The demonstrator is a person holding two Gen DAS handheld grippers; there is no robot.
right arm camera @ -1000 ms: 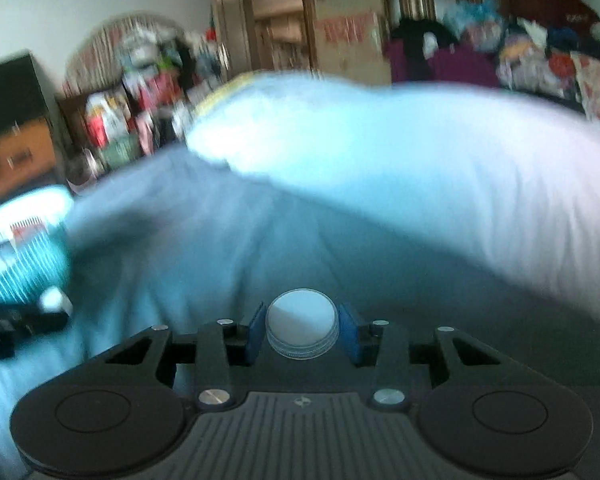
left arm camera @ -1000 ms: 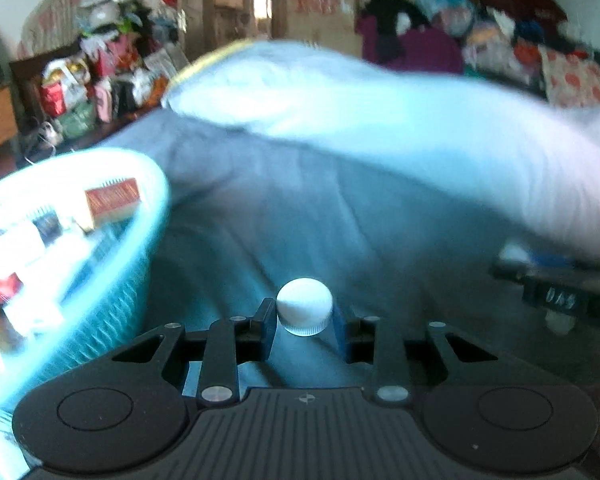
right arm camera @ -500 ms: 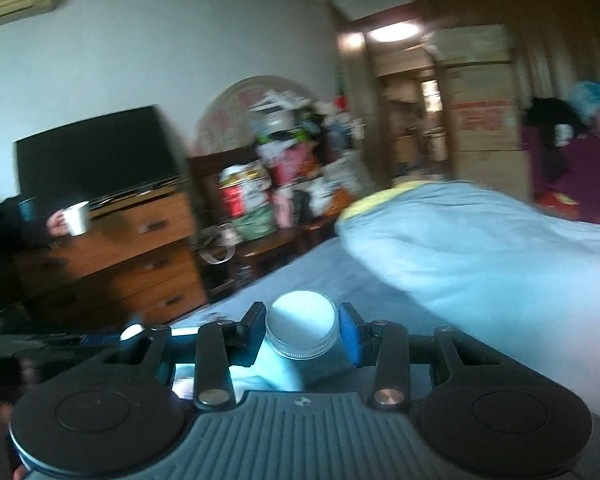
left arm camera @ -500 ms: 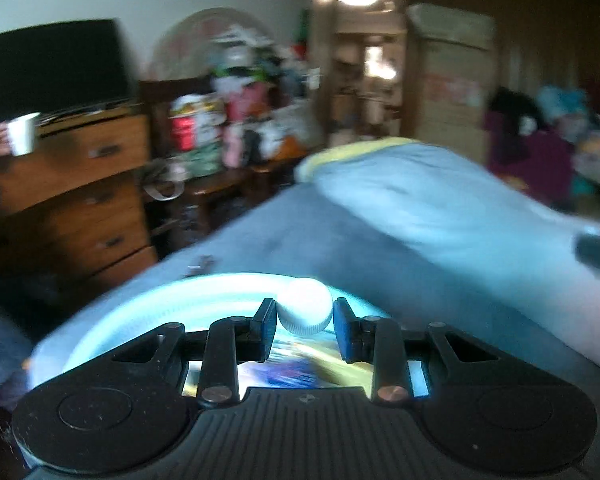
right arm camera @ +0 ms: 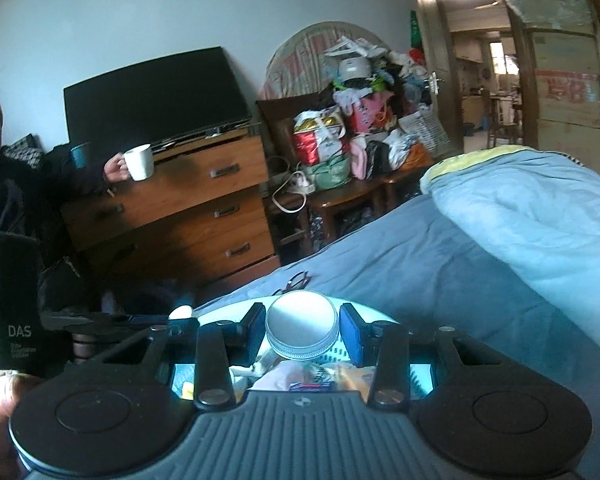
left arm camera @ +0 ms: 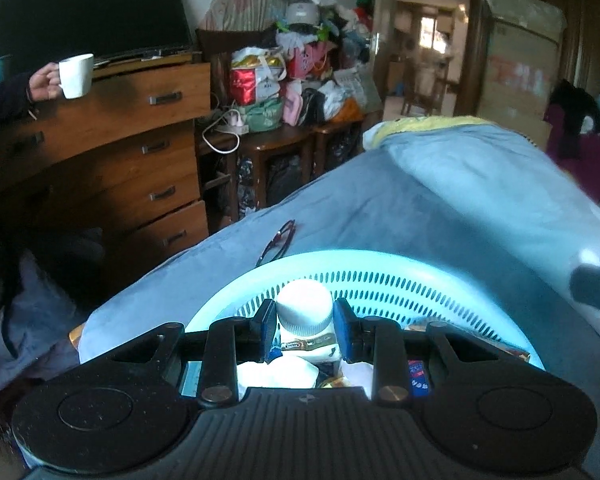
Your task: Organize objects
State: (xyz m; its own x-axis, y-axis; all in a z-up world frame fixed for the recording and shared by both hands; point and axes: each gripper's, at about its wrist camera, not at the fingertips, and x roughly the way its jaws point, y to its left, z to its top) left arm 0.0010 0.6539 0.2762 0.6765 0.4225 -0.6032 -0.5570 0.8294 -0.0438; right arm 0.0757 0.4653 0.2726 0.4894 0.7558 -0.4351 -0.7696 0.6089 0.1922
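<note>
**Both hand-held grippers loaded, held over the basket**

My left hand-held gripper (left arm camera: pixel 305 326) is closed to a narrow gap and grasps a bottle (left arm camera: pixel 305 307) by the neck, just under its white ribbed cap. The blue pads press the bottle on either side. The bottle stands upright, long axis vertical, cap toward the camera and body pointing down; a strip of label shows below the cap. It hangs over the near part of the basket (left arm camera: pixel 380 268), a light blue round one with slotted walls, which sits on the bed (left arm camera: pixel 400 208). Packets and white wrappers lie in the basket under the bottle; I cannot tell whether the bottle's base touches them.

My right hand-held gripper (right arm camera: pixel 302 332) is likewise clenched on a jar (right arm camera: pixel 302 330) with a wide, flat silver-white screw lid. The pads (right arm camera: pixel 352 338) bear on the lid's rim at both sides. The jar is upright, lid up, its body hidden below. It too is held above the basket (right arm camera: pixel 228 308), over mixed packets.

A pair of glasses (left arm camera: pixel 278 242) lies folded on the bed just beyond the basket's far rim.
</note>
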